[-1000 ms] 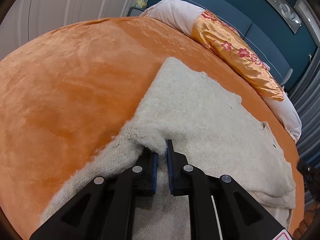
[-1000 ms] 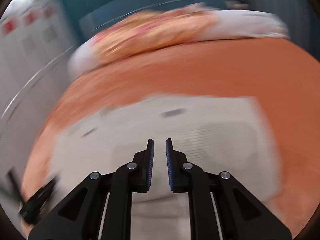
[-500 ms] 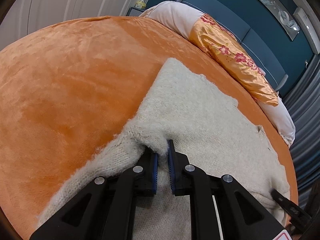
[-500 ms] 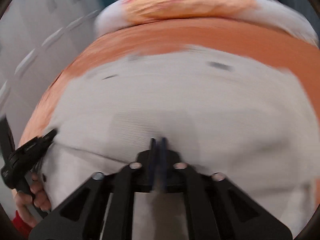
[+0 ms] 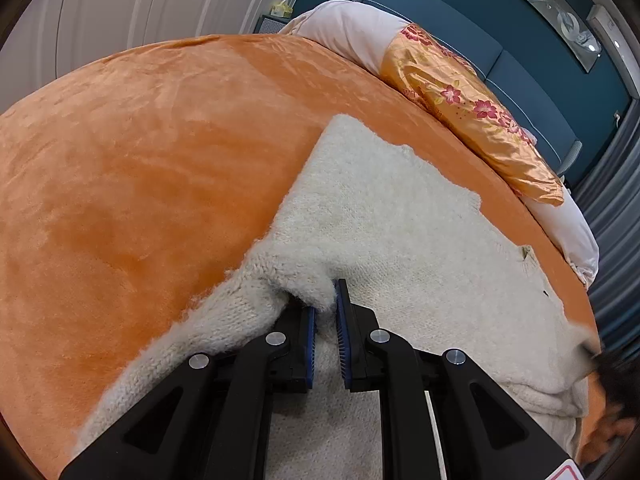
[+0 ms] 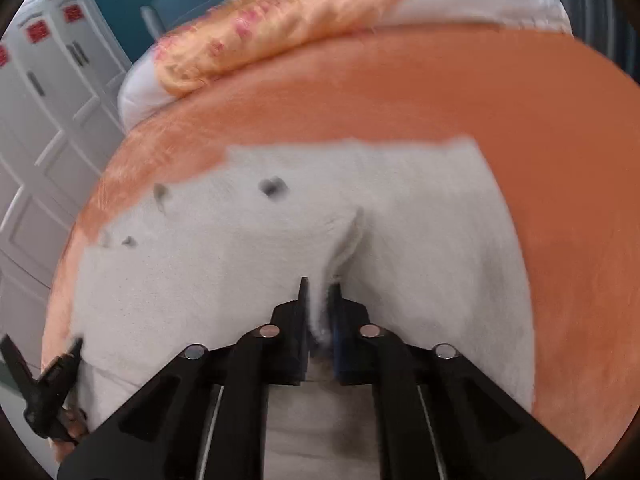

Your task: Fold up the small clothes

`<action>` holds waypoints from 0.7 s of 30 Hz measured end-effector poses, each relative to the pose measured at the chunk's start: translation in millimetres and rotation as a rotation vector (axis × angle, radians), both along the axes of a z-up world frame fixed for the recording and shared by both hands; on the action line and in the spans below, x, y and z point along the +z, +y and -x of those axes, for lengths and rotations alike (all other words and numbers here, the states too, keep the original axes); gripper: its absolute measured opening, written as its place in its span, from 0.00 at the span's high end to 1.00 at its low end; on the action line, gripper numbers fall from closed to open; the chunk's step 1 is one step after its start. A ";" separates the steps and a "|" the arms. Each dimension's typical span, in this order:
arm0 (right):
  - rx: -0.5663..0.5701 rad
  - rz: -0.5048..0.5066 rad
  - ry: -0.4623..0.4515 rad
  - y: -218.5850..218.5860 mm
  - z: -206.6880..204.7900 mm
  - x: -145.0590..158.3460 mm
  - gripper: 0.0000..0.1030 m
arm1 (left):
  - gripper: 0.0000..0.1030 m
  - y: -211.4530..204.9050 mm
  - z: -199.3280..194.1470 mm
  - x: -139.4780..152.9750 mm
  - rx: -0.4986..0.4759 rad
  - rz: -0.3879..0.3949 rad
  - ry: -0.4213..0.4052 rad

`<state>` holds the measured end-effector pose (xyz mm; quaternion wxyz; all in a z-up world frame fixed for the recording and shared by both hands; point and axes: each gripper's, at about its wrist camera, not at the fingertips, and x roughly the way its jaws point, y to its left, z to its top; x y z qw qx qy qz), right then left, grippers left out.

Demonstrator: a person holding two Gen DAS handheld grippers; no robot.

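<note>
the left gripper [image 5: 327,316] has its fingers [image 5: 343,320] clamped on a small tuft of the cream knit sweater [image 5: 400,232], at the spot where the sleeve meets the body on the sweater's left edge. the bite looks shallow: only a fluffy bunch of wool sits between the blue pads, so a firm pull could strip it out, or drag just the top layer and leave the one beneath behind.

the right gripper [image 6: 318,308] is likewise closed on a pinch of the same sweater, nearer its middle, with a raised crease running away from the fingertips. that view is blurred, so how much cloth is caught cannot be told.

the sweater lies spread flat on the bed's orange blanket [image 5: 140,160], with the floral pillow [image 5: 468,104] well beyond its far edge. the plush blanket is likely to cling to the knit, so if the two hands lift unevenly the garment may skew, stretch, or fold crooked. loose knit could also snag on the ribbed pads at release. the left gripper shows at the right view's lower left edge, so the two are well apart and a clash seems unlikely.
</note>
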<state>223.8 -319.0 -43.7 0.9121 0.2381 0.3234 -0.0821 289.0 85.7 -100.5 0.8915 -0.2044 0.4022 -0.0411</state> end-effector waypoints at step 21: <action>0.551 0.016 0.125 234.7 -145.6 -9.1 0.87 | 0.87 2.7 -1.7 2.7 0.000 0.001 -0.012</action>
